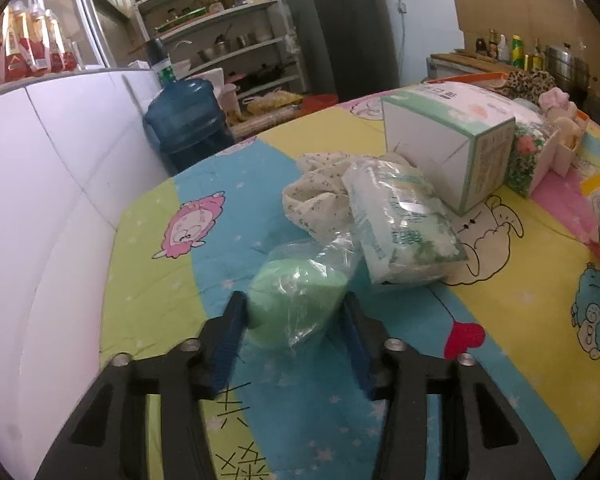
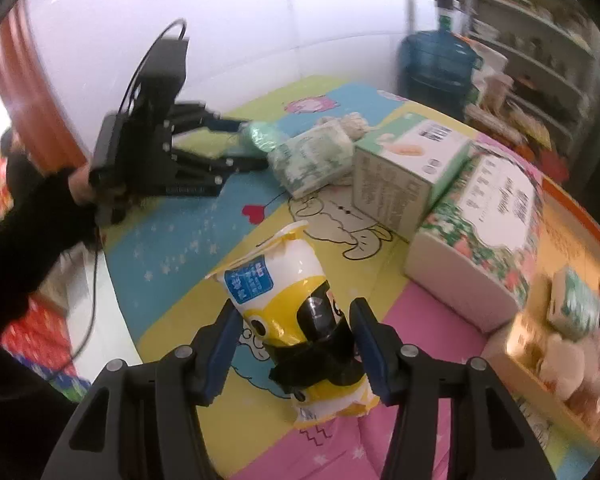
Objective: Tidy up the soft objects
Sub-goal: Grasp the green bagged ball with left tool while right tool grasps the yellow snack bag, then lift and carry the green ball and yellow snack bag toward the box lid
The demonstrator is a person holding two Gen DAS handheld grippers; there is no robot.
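The left gripper [image 1: 294,304] stands wide open, its 2 blue-padded fingers [image 1: 230,332] lying either side of a green roll in a clear bag [image 1: 292,300] on the cartoon bedsheet [image 1: 160,292]; the left pad sits just against the roll, while a narrow gap shows at the right pad, so it has no firm hold. Just past the fingertips lies a pack of tissues [image 1: 400,224], tilted, with a floral cloth [image 1: 316,196] bunched behind and touching it. Further ahead and to the right stands a white and green box [image 1: 440,148], and beside that a flowered tissue pack [image 1: 526,156]. The right gripper [image 2: 294,334] is likewise spread open around a yellow and white packet [image 2: 284,292] that lies between its fingers, a black strap or clip [image 2: 320,344] across the packet's near end; blur leaves it unclear whether the pads touch the wrapper. Ahead and to the left of those fingers, the other gripper appears, its tips at the green roll. A blue water jug [image 2: 440,64] stands beyond the bed.
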